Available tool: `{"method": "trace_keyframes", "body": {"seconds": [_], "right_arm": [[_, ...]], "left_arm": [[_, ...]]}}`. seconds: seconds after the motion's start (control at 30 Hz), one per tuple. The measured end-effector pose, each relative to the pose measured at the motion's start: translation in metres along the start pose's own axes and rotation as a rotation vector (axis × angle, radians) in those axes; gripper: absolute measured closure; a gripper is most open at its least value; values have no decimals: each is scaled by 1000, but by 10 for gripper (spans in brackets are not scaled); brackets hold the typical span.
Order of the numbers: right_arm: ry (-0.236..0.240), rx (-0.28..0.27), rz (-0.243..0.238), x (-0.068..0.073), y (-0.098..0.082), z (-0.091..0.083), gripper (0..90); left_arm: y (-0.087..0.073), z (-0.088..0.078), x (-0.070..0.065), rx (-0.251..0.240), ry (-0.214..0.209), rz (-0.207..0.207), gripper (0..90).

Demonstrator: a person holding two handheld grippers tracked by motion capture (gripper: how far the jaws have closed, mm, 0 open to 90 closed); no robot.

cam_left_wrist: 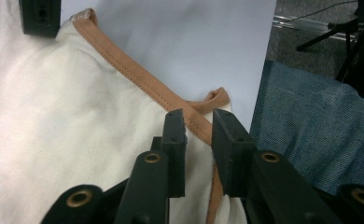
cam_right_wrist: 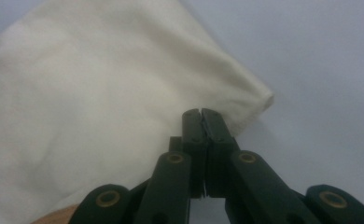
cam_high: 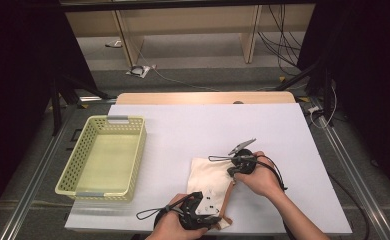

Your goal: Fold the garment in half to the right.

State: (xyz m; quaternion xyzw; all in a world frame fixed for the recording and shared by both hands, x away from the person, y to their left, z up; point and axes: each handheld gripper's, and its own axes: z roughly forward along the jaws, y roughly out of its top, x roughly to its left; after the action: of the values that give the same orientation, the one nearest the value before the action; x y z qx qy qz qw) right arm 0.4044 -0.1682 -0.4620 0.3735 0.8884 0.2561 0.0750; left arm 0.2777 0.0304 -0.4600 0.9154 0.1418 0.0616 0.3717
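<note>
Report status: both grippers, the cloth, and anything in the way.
Left gripper jaws apart, straddling the tan trim of the cream cloth. Right gripper shut on the cloth's edge. Yellow basket stands apart to the left; nothing in the way.

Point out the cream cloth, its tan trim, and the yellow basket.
cream cloth (cam_high: pixel 209 176), high view, middle of the fabric.
tan trim (cam_left_wrist: pixel 138 77), left gripper view, stitched edge band.
yellow basket (cam_high: pixel 77 155), high view, perforated left wall.

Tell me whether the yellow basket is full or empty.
Empty: the high view shows the bare floor of the basket, with nothing inside; the cloth lies outside on the table.
</note>
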Motion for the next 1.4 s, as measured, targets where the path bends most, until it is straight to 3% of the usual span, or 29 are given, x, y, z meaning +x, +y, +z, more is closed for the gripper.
{"method": "trace_keyframes", "body": {"seconds": [0.07,0.13,0.17,0.37,0.53,0.7,0.9,1.07,1.27,1.4], "right_arm": [[-12,-35,-2,0,0,-6,865],[-4,-55,43,2,0,-13,835],[-21,-92,2,-1,-3,-15,810],[25,-203,-22,2,-18,-24,689],[15,-268,-39,3,-35,-29,615],[27,-315,-25,4,-49,-35,561],[41,-364,-12,8,-61,-41,474],[50,-397,0,12,-72,-42,391],[66,-440,15,15,-81,-45,297],[69,-461,15,18,-86,-46,281]], "left_arm": [[-1,-4,1,-10,3,-5,687],[-3,-9,4,-28,8,-15,641],[-4,-11,4,-35,13,-21,607],[-13,-25,16,-91,33,-107,434],[-17,-33,26,-113,80,-144,279],[-20,-35,32,-107,121,-164,197],[-29,-38,40,-83,135,-207,78],[-41,-46,45,-92,150,-246,30],[-45,-51,51,-104,170,-262,0],[-48,-50,52,-104,168,-267,0]]}}
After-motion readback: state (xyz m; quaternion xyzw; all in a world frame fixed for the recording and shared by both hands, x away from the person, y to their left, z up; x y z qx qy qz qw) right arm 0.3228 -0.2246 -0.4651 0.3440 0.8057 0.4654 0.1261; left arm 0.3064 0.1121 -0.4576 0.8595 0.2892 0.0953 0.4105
